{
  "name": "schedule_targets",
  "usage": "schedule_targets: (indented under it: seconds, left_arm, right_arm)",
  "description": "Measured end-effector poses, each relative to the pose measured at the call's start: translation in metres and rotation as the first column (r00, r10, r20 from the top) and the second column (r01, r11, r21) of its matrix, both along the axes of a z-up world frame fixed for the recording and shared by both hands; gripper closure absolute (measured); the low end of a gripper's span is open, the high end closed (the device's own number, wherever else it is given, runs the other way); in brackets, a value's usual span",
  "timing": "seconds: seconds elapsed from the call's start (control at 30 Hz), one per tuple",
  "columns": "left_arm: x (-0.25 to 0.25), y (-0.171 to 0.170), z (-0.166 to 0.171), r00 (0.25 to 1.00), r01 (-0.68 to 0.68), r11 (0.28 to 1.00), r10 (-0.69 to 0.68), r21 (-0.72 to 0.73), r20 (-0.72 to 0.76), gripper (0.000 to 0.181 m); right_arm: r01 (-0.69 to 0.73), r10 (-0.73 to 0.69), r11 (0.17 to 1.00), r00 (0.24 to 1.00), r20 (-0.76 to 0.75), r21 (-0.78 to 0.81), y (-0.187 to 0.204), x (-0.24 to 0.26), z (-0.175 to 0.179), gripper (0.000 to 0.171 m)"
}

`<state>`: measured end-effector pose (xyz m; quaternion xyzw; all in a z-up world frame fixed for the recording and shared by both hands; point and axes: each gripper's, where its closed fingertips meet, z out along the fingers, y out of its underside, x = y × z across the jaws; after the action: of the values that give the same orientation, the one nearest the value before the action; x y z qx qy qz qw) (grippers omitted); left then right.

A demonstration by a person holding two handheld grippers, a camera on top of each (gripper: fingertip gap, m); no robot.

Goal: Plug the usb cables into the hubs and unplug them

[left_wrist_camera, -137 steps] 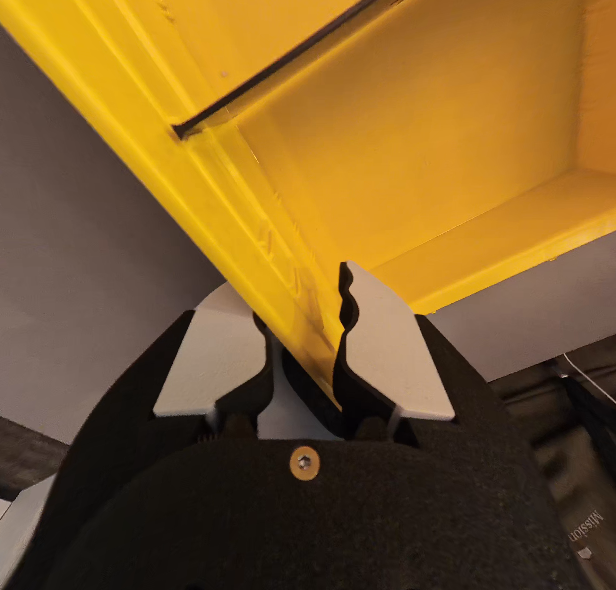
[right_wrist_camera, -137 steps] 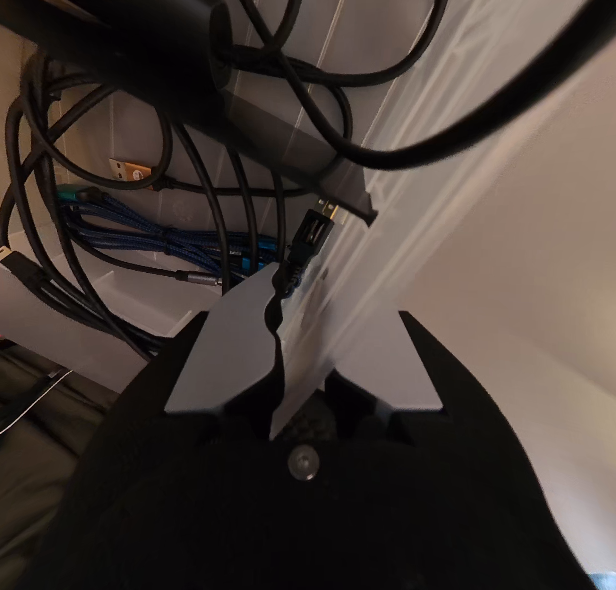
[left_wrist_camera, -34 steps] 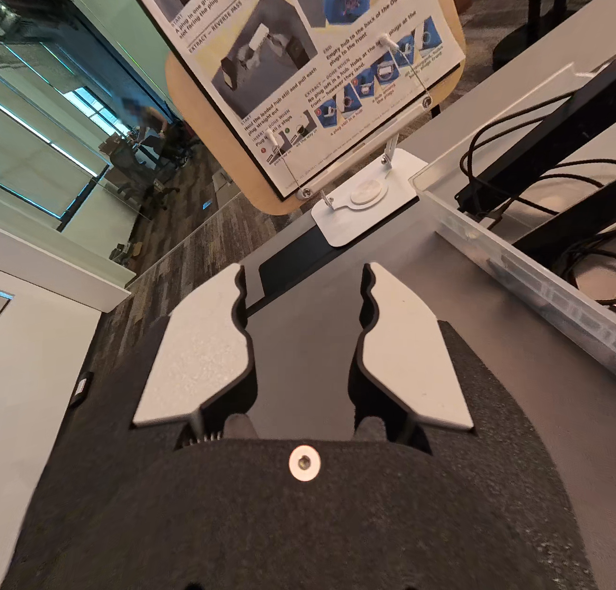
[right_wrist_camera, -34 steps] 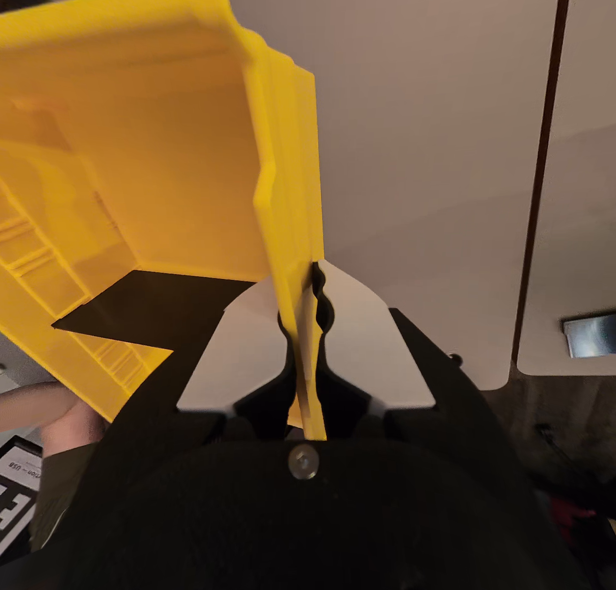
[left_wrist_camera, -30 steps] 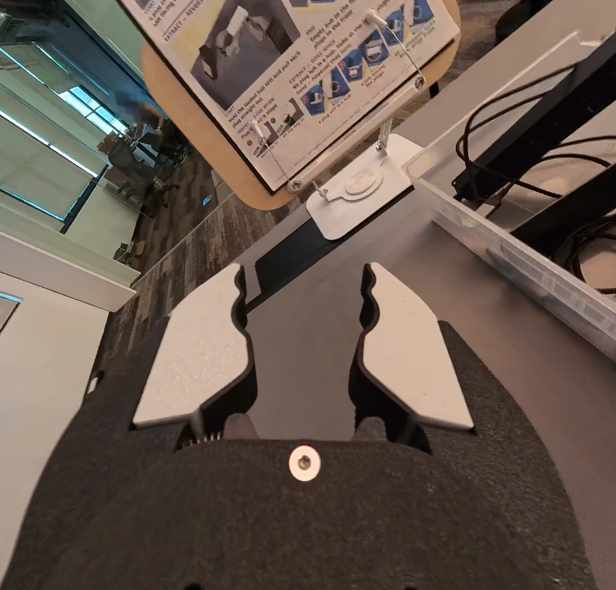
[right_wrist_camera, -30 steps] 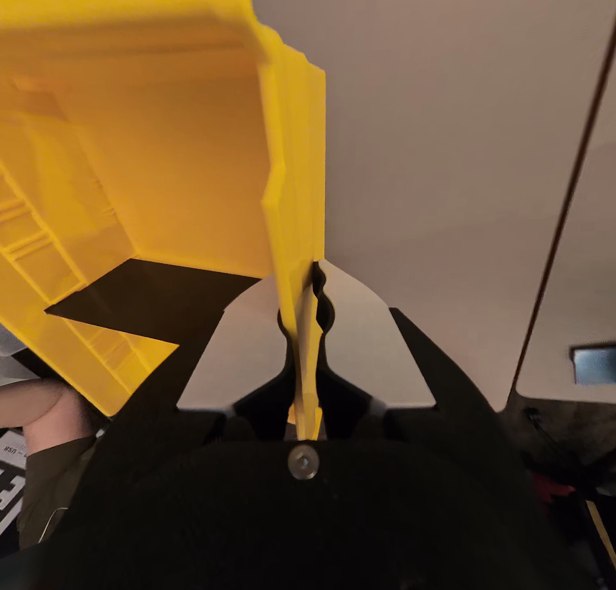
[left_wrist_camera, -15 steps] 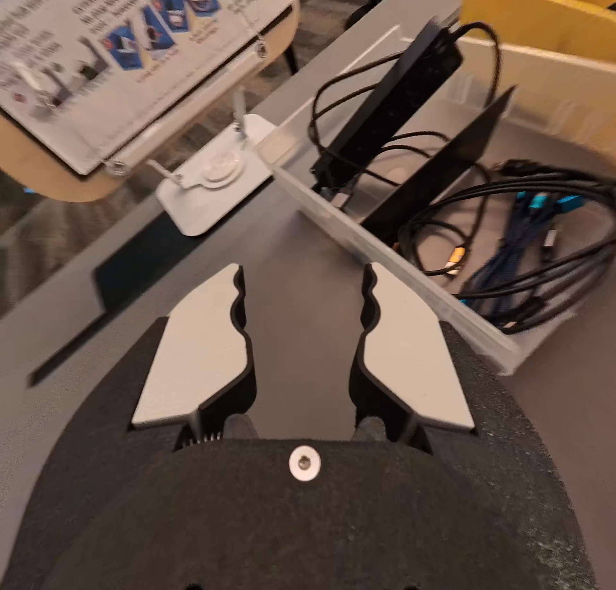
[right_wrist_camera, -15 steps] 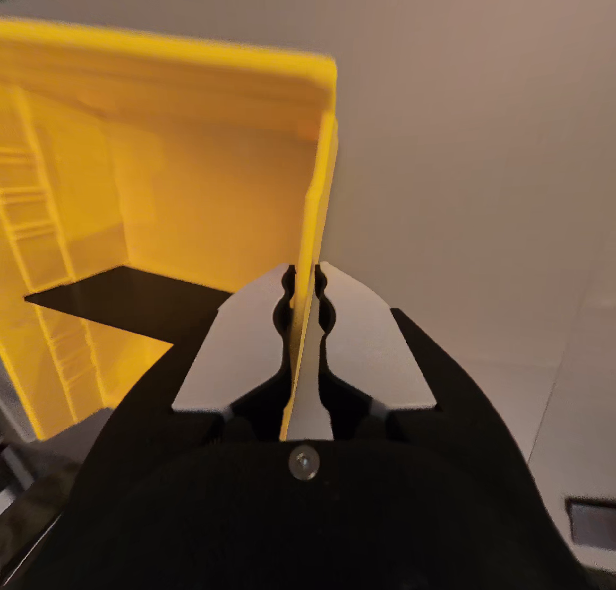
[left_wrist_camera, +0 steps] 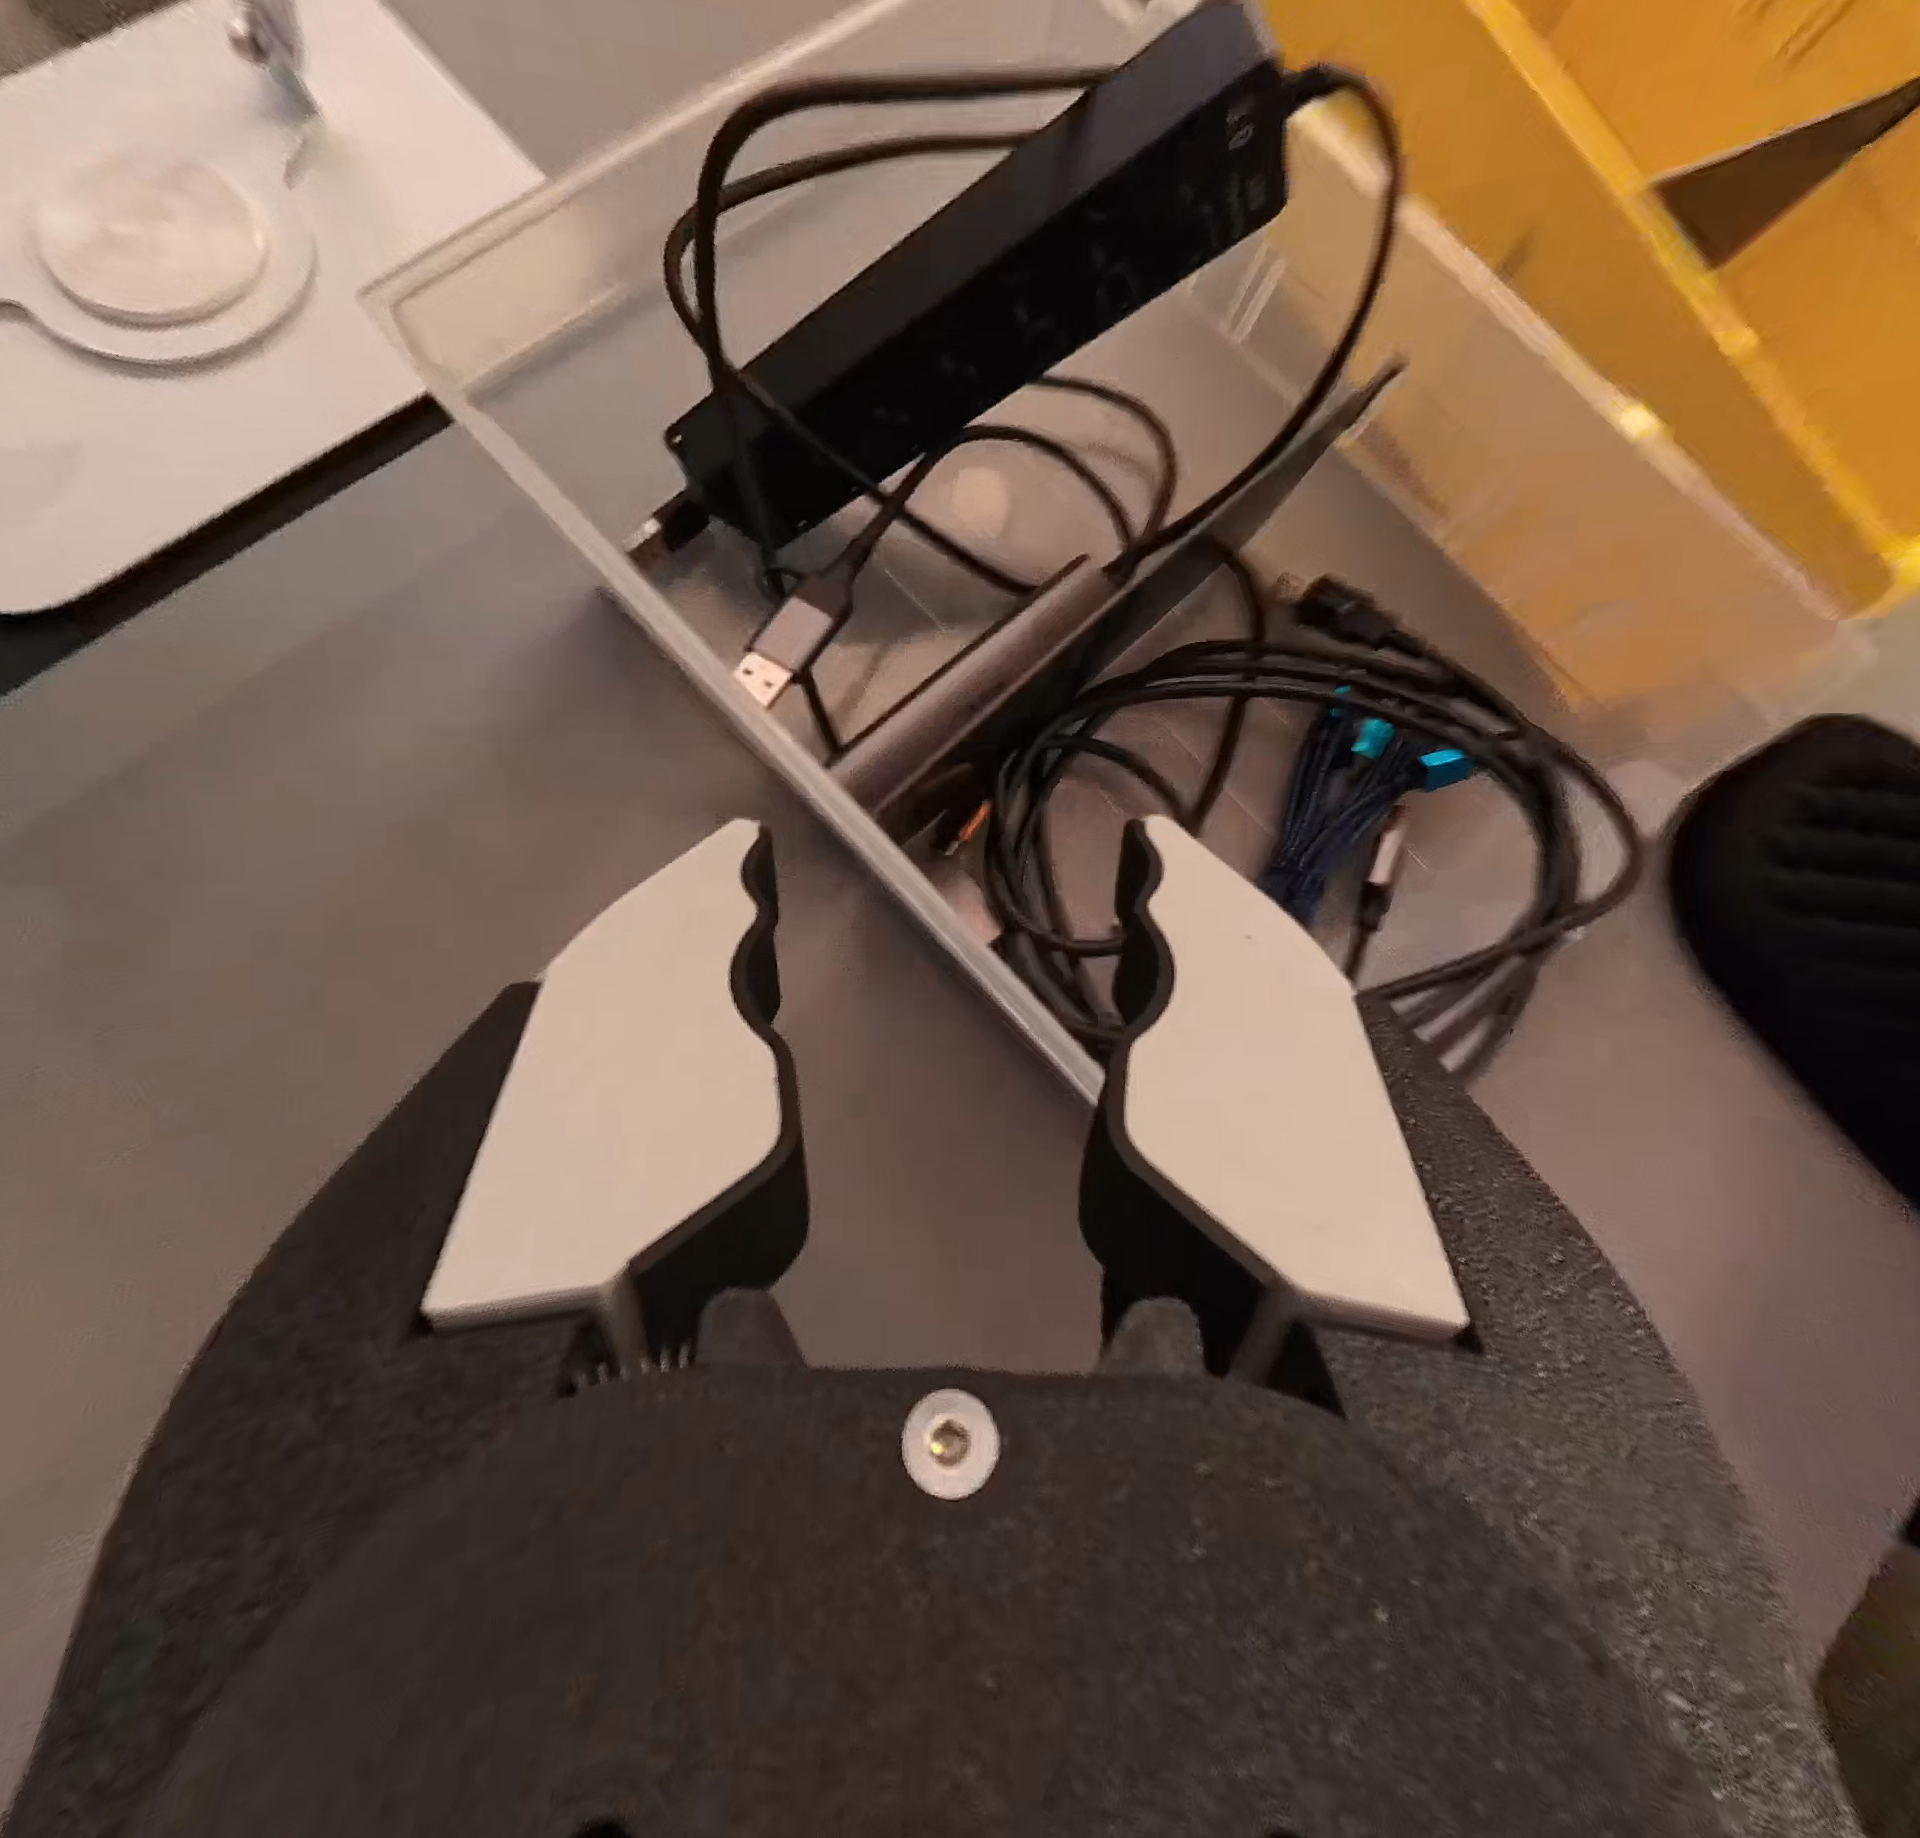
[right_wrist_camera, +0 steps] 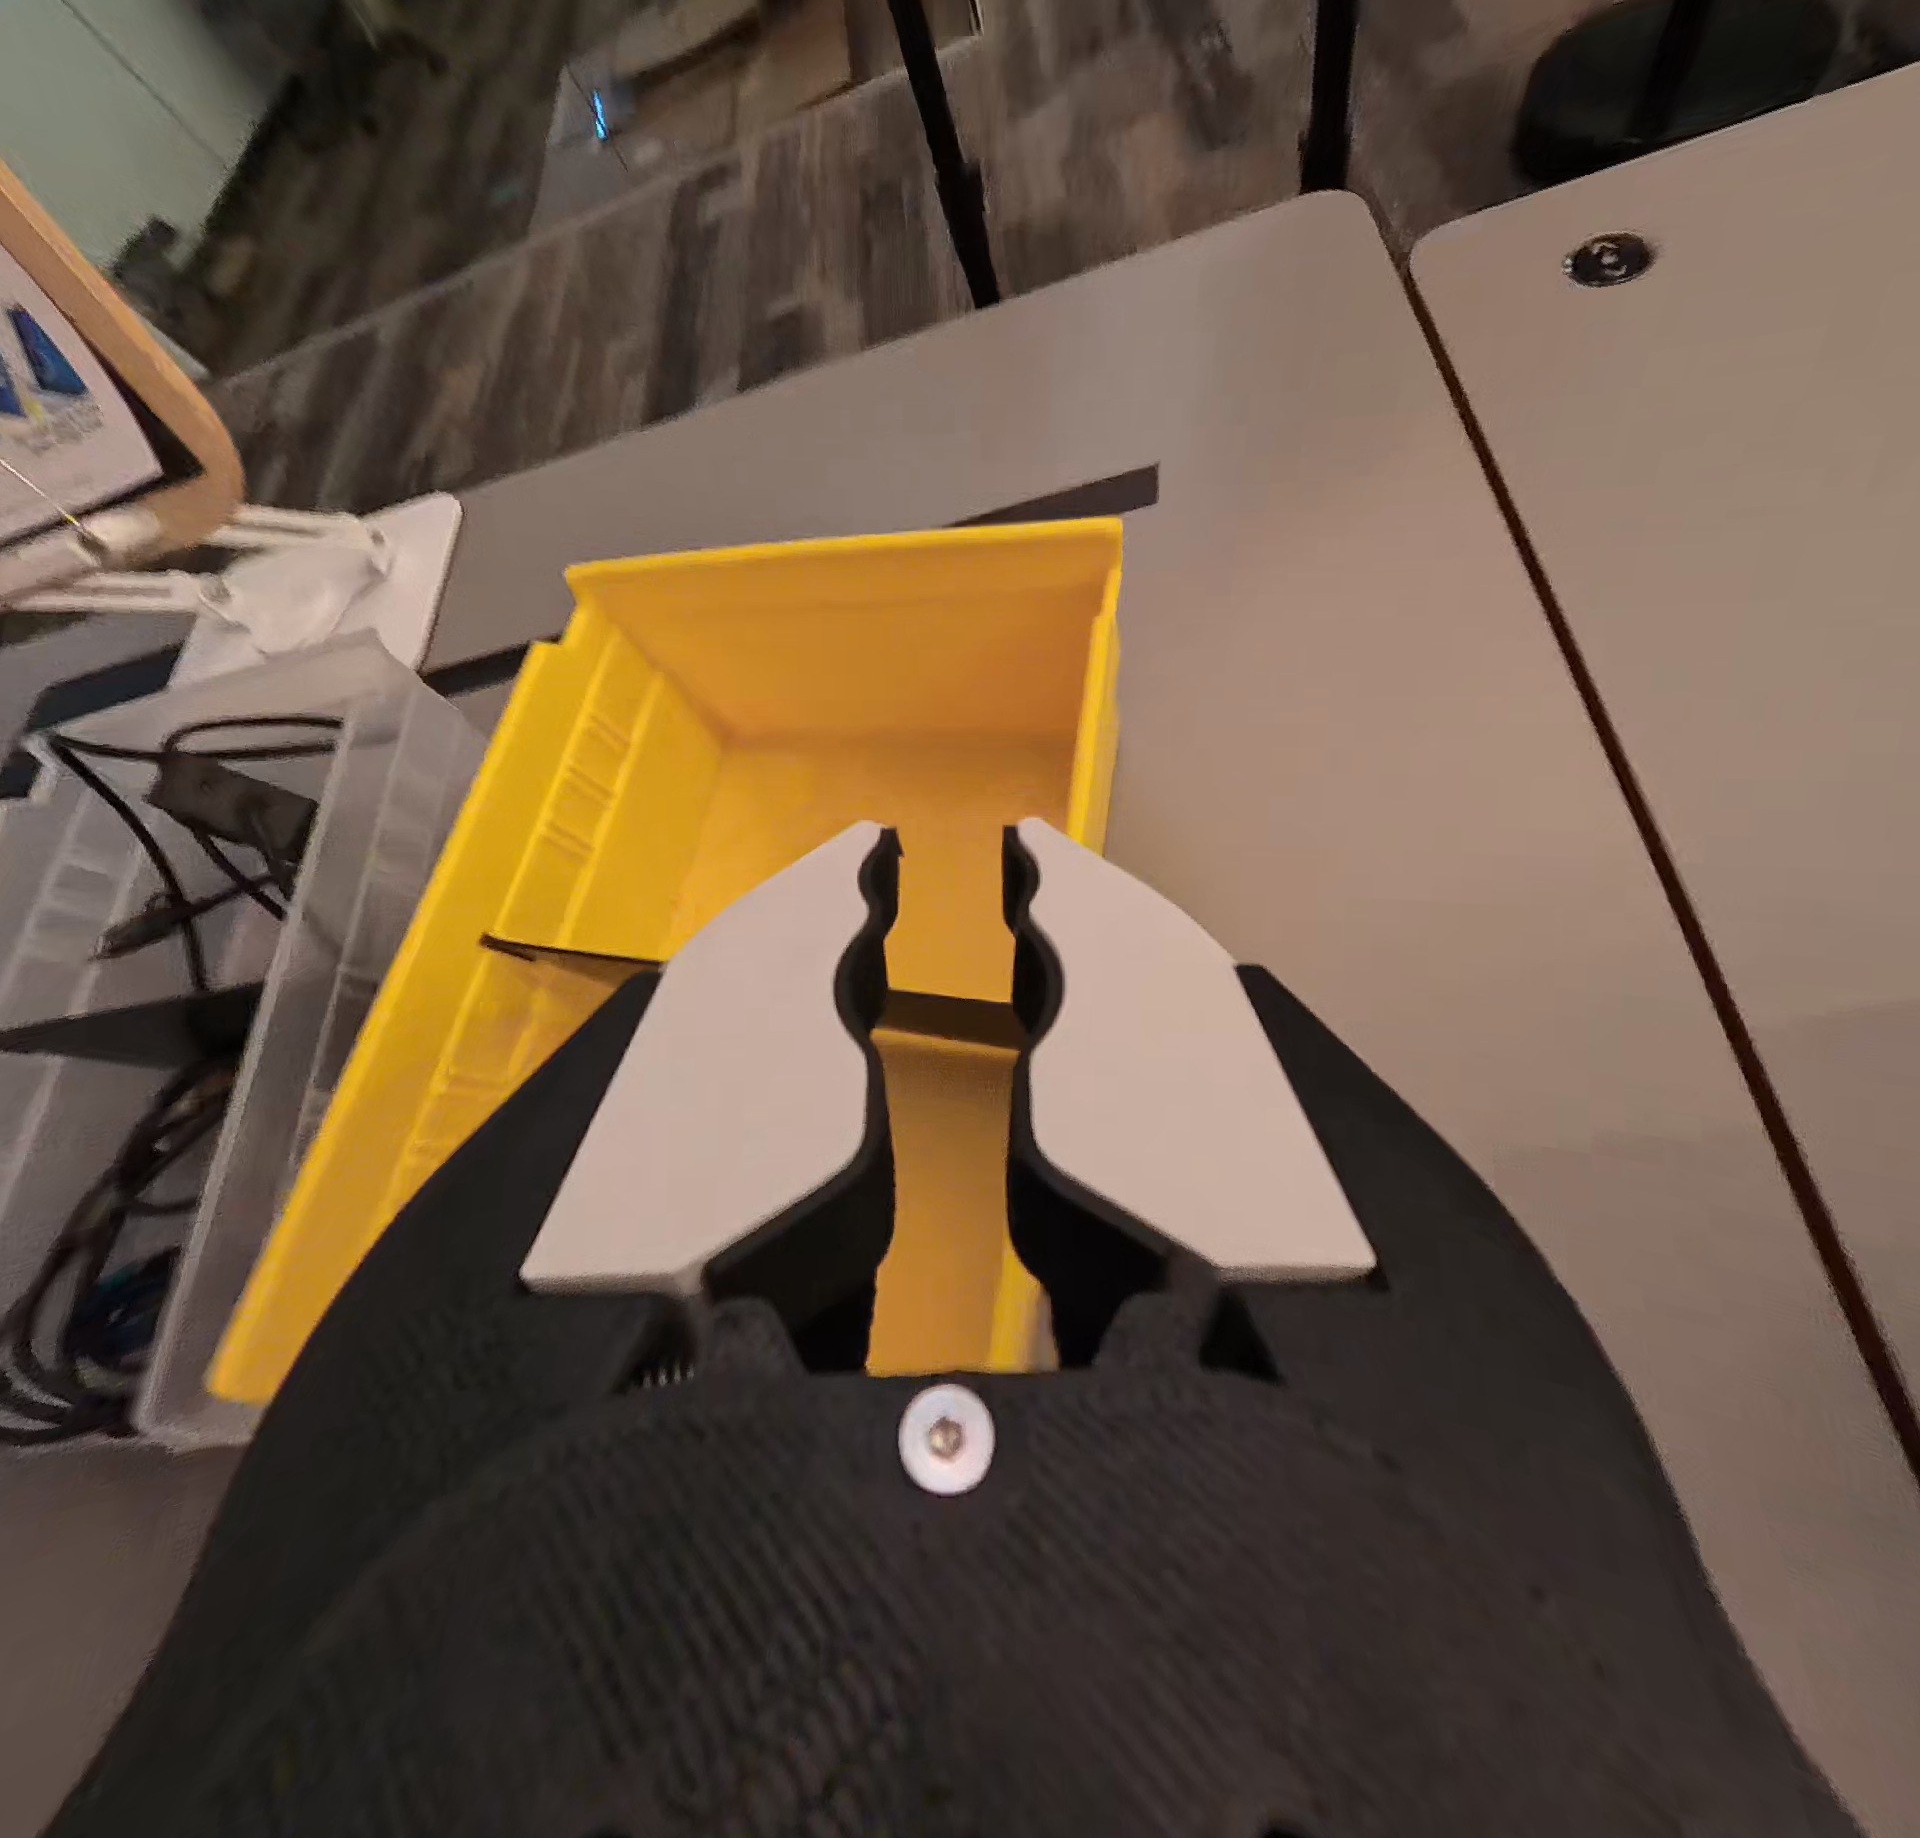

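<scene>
My right tool (right_wrist_camera: 943,838) has let go of the yellow bin (right_wrist_camera: 831,604), now on the table (right_wrist_camera: 1351,853); both tools gape empty. Reaching with my left tool (left_wrist_camera: 945,843) could snag looped cables (left_wrist_camera: 1299,676) and drag the hub (left_wrist_camera: 987,292) along.

I am working in what looks like an office: grey desks (right_wrist_camera: 1351,645) pushed edge to edge, one with a round cable grommet (right_wrist_camera: 1608,259), patterned carpet tiles (right_wrist_camera: 623,230) beyond, and an instruction sheet on a stand (right_wrist_camera: 62,406) at my left.
</scene>
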<state>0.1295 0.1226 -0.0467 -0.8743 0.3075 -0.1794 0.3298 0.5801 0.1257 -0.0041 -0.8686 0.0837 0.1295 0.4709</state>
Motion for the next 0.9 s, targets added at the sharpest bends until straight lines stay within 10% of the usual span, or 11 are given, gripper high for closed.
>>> schedule_targets:
  seconds: [0.43,0.9]
  left_arm:
    - [-0.005,-0.005,-0.042,0.953,-0.072,0.882,-0.077,-0.466,-0.292,0.164]
    - [-0.038,0.003,-0.042,0.916,-0.088,0.850,-0.137,-0.520,-0.378,0.172]
  right_arm:
    - [-0.102,0.102,0.995,0.994,0.051,0.000,-0.003,-0.003,-0.006,0.156]
    - [-0.163,0.165,0.982,0.986,0.011,-0.091,-0.001,-0.003,-0.035,0.155]
